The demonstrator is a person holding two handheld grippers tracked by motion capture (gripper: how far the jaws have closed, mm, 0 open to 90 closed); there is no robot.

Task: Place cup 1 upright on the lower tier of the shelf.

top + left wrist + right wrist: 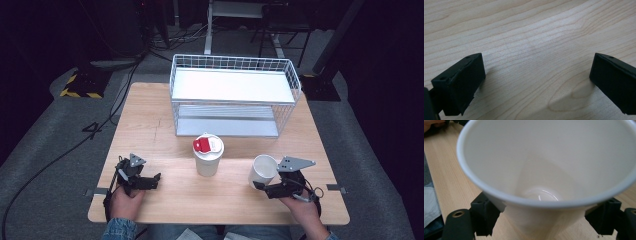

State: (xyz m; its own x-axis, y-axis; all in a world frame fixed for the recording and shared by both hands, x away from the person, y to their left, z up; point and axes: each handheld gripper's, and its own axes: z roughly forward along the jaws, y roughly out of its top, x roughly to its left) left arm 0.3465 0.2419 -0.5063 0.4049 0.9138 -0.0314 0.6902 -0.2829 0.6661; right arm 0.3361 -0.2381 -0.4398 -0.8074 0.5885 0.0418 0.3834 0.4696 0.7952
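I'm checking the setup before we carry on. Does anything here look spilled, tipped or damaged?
Mostly tidy. The open white cup is tilted in the right gripper, whose jaws squeeze its wall into creases; inside it looks empty. The lidded cup stands upright and the wire rack sits square. No spill shows on the table.

A light wooden table [150, 120] stands on grey carpet [45, 135] in a dark room. Black cables [115, 95] trail across the floor. A yellow-and-black striped base [80, 87] sits beyond the table's left corner.
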